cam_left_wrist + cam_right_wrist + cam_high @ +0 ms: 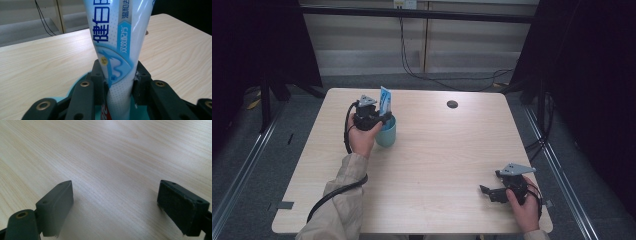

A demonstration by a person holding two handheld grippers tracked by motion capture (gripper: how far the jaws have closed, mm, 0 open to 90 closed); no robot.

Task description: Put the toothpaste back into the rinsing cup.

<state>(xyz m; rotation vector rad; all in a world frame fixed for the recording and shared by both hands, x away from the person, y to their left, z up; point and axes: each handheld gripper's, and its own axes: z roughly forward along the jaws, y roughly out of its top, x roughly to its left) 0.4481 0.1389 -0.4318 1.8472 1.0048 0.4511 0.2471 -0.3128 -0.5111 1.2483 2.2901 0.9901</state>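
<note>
Right tool (115,207) gaping empty, left tool (120,85) clamping toothpaste tube (117,45) over cup (387,132)

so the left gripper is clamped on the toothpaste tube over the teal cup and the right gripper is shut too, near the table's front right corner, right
Not quite. The right gripper is open: the right gripper view shows its jaws set wide apart with bare table between them. The rest holds: the left gripper is clamped on the toothpaste tube over the teal cup, and the right gripper sits near the table's front right corner.
</note>
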